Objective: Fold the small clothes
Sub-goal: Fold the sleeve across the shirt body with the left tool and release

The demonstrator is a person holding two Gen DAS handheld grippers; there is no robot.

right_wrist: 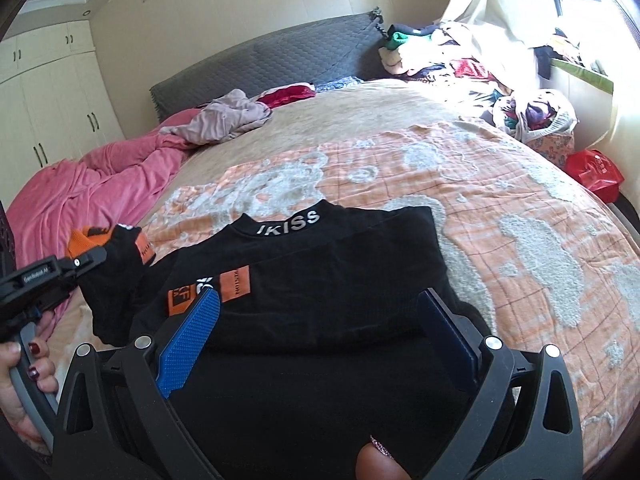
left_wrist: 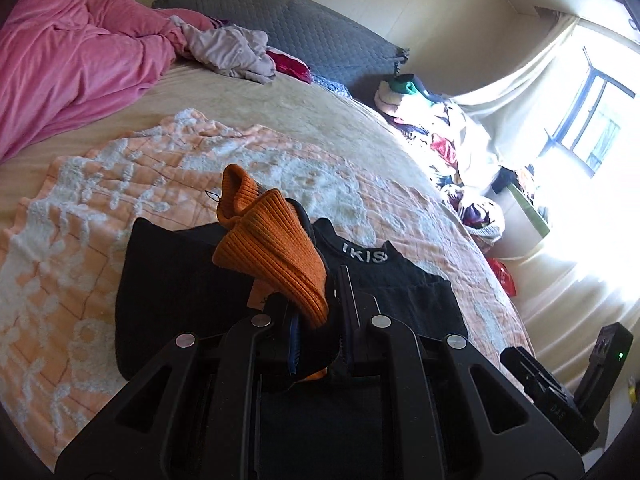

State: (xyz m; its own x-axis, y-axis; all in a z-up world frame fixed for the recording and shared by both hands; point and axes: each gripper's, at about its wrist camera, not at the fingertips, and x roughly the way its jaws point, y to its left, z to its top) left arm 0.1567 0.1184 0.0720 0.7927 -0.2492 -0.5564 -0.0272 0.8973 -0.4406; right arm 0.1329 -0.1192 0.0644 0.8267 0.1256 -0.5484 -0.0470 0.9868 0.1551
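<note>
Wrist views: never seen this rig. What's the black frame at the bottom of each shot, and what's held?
No robot here: a person holds a two-finger gripper in each hand, each with a fisheye camera looking along its fingers. The black frame is the gripper itself.

Left wrist view: the left gripper is shut on the orange ribbed cuff of a sleeve, lifted above the black top.

Right wrist view: the right gripper is open, blue pads apart over the top, holding nothing. The left gripper shows at the left edge, sleeve in its jaws.

The top lies on an orange and white blanket on a bed, with a pink cover behind.
</note>
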